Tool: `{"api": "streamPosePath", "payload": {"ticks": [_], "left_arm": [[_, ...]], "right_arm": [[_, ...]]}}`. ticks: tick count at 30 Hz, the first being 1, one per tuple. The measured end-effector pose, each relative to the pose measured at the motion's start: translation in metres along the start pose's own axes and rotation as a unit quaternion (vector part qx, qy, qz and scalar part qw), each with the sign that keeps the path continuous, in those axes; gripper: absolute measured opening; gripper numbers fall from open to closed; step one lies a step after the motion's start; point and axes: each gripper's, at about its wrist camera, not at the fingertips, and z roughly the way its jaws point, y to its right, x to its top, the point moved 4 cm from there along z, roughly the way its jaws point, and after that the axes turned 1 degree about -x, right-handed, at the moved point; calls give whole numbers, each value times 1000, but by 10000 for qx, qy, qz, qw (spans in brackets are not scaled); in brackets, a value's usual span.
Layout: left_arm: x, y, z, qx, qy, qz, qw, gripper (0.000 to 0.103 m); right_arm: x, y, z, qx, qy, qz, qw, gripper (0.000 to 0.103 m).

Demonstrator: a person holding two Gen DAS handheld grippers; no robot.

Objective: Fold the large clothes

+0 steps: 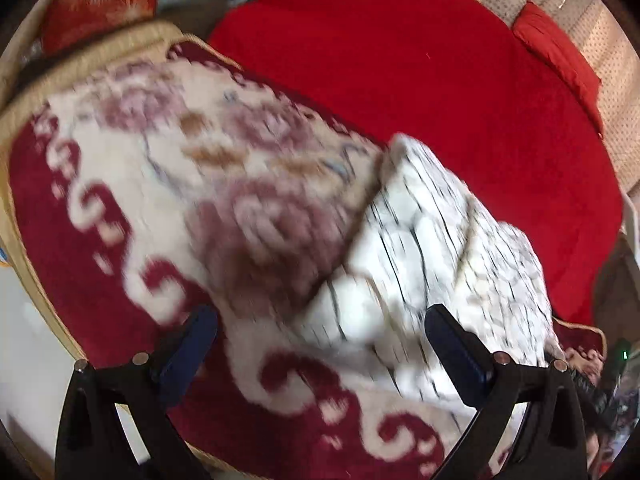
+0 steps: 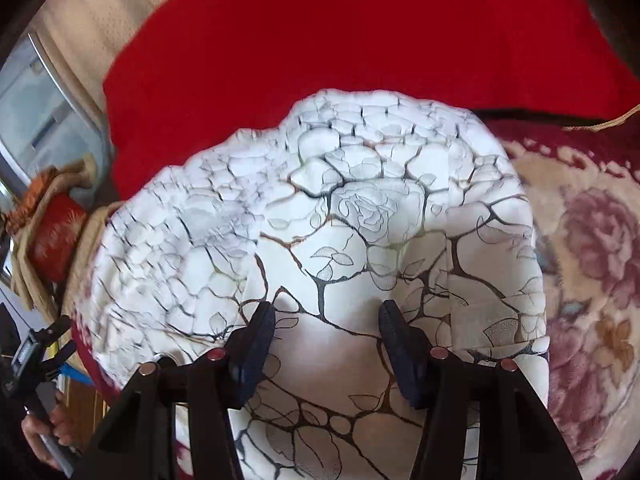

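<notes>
In the left wrist view, the floral blanket point(image 1: 168, 168), cream with dark red scrolls and faded pink roses, is lying across the left and centre of the frame, blurred. At the upper left a red cushion point(image 1: 100, 0) is sitting beyond the blanket's tan edge. The left gripper point(image 1: 318, 320) is hanging at the bottom of the frame with its jaws spread wide and nothing between them; its dark fingers point(image 1: 188, 344) are standing over the blanket and the garment. The white garment point(image 1: 432, 240), printed with dark branching lines, is lying right of centre, overlapping the blanket. Behind it the red bedspread point(image 1: 400, 60) is filling the upper right.

In the right wrist view, a hand point(image 2: 44, 428) at the lower left edge is holding another dark tool. A red cushion point(image 2: 56, 236) is sitting at the left edge. The white garment point(image 2: 320, 208), bunched and showing a rose print, is filling the centre. The right gripper point(image 2: 326, 312) is hovering over it at lower centre, jaws about half apart, pads not pressing on the cloth. The red bedspread point(image 2: 340, 32) is spanning the top, and the floral blanket point(image 2: 592, 248) is lying at the right.
</notes>
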Motion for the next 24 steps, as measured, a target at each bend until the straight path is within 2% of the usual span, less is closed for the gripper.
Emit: {"api": "streamPosePath", "payload": {"ticks": [3,6,8,10,12,15,16,18,20,22,24], "left_arm": [[-15,9,10,-524,-272,-242,9980,103],[-26,20,24,-1329,-496,-742,9871,103],[-27,19,31,-1657,-302,-1251,9777,103],[-25,15,43,-1788,-214,-1605,9705,103],[-18,16,45,-1929,15,-1806,9644,103],[-1,26,46,-2331,316,-1837,9544,103],[3,29,47,-2329,388,-1758,9557,102],[7,41,49,-2165,448,-1437,9646,90],[7,51,53,-2063,509,-1217,9695,84],[9,60,60,-1842,486,-990,9767,84],[11,57,74,-1817,252,-1172,9760,85]], "right_arm": [[2,4,-1,128,-76,153,9998,59],[2,3,-2,96,-88,138,9998,59],[1,4,-5,42,-91,56,9999,59],[1,3,-2,77,-101,49,9999,59],[2,3,2,131,-132,70,9998,59],[2,3,3,176,-125,47,9998,59],[2,3,2,177,-115,25,9998,59],[1,2,1,192,-96,2,9998,59],[0,3,0,232,-84,-11,9997,59],[0,4,-1,277,-74,-9,9996,59],[-1,5,-2,316,-65,0,9995,59]]}}
